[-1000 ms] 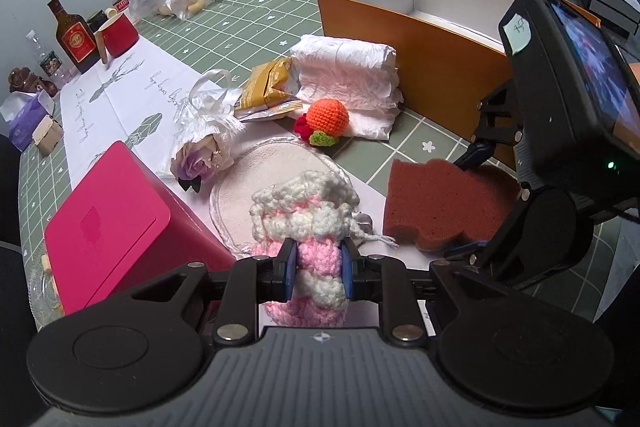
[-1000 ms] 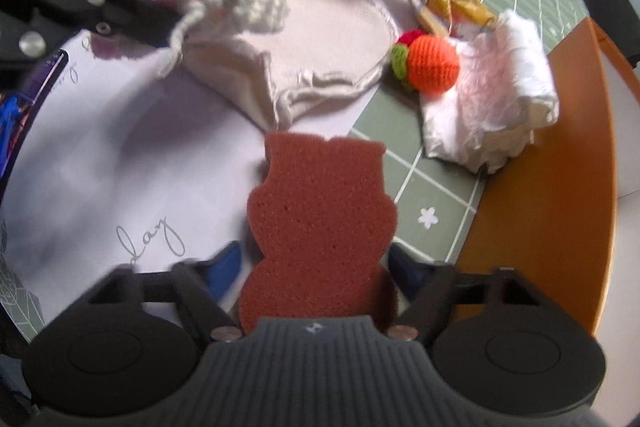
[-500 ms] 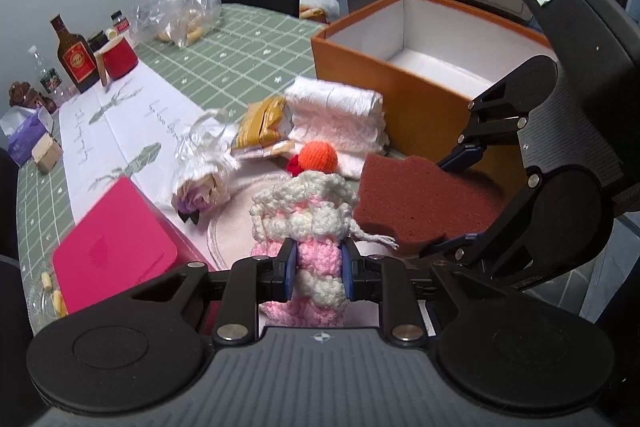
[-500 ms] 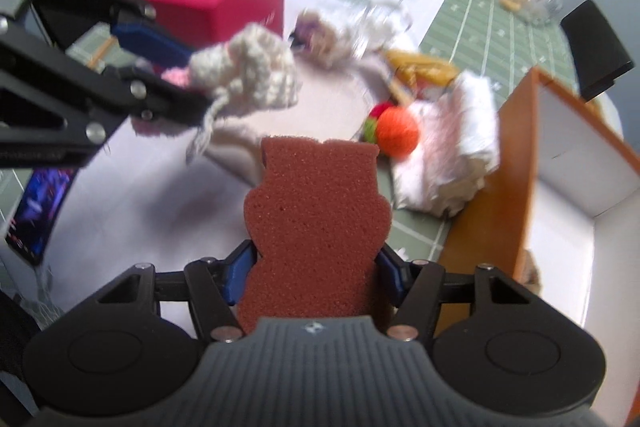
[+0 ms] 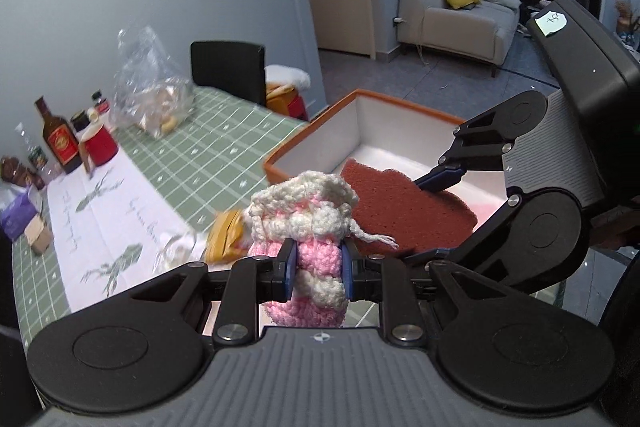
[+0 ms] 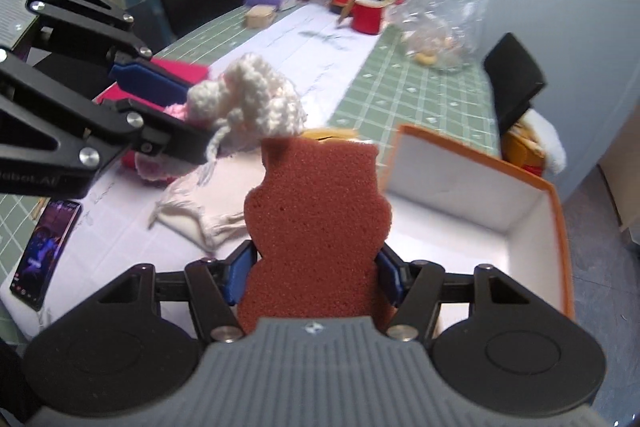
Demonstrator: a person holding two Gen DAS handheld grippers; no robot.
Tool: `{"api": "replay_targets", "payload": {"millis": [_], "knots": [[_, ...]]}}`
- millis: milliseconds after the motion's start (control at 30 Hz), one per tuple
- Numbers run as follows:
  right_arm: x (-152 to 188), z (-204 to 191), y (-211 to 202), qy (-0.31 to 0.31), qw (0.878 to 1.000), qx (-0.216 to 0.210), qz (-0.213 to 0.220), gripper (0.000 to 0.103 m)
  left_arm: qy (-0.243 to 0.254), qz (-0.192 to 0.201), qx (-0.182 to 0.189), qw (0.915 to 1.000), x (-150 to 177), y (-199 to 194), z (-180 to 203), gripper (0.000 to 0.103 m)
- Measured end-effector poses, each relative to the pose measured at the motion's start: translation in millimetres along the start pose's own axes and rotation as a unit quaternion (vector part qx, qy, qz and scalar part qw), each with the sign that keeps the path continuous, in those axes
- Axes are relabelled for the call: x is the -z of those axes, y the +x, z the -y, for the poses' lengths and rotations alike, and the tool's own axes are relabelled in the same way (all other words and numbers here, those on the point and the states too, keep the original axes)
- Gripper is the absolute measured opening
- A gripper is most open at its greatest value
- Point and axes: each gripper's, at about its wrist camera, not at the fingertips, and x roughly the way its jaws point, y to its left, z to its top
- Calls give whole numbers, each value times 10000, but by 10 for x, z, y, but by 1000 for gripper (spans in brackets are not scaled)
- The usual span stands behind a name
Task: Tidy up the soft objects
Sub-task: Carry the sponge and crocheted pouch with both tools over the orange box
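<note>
The dining table (image 5: 224, 155), covered in a green checked cloth, filled the left side of both views, and everything below is placed against the orange box (image 5: 304, 151) that stood open at the table's near edge. A white runner (image 5: 116, 211) printed with leaves and script lay along the table, well to the left of the box. A dark chair (image 5: 228, 71) stood behind the table, beyond the box's far corner. A clear plastic bag (image 5: 148, 87) holding pale lumps sat on the cloth far behind and left of the box, and further left stood a brown bottle (image 5: 60, 143) and a red cup (image 5: 100, 147).

The box showed white inner walls (image 6: 472, 195) with its opening facing up. The right gripper (image 6: 314, 277) was closed firmly onto a rust-red sponge (image 6: 316, 227), its blue pads pressing both side edges; in the left wrist view the sponge hung over the near-left corner of the box, above the rim. The left gripper (image 5: 316, 271) was clamped on a pink-and-white crocheted pouch (image 5: 308, 223), squeezed narrow between the pads, held in the air just left of the box and close beside the sponge. A loose yarn tail (image 5: 376, 237) trailed from the pouch toward the sponge.

Lying on the runner left of the box were a cream cloth bag (image 6: 200, 215) and a phone (image 6: 44, 251) with its screen lit. A yellow packet (image 5: 226, 235) lay just left of the box's near corner.
</note>
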Motion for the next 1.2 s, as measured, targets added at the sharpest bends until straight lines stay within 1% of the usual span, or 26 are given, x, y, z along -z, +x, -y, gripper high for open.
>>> {"api": "replay_targets", "payload": {"millis": [167, 300, 533, 800, 1000, 1100, 1200], "knots": [[114, 274, -141, 237, 9991, 328, 89, 62, 201, 143, 108, 9996, -294, 139, 284, 25], [242, 547, -188, 483, 9974, 534, 40, 62, 349, 148, 237, 9990, -468, 361, 500, 25], [396, 894, -118, 752, 9948, 674, -145, 62, 476, 18, 360, 9982, -589, 691, 728, 25], [512, 1093, -9, 878, 9930, 714, -338, 62, 433, -165, 414, 9981, -628, 937, 776, 25], [490, 1164, 227, 919, 9915, 705, -592, 62, 355, -485, 416, 9973, -640, 1195, 719, 25], [482, 1199, 373, 906, 9905, 694, -771, 62, 344, -612, 370, 9968, -630, 1335, 693, 25], [460, 1241, 520, 957, 9888, 678, -922, 62, 424, -746, 194, 9961, -618, 1490, 692, 25]]}}
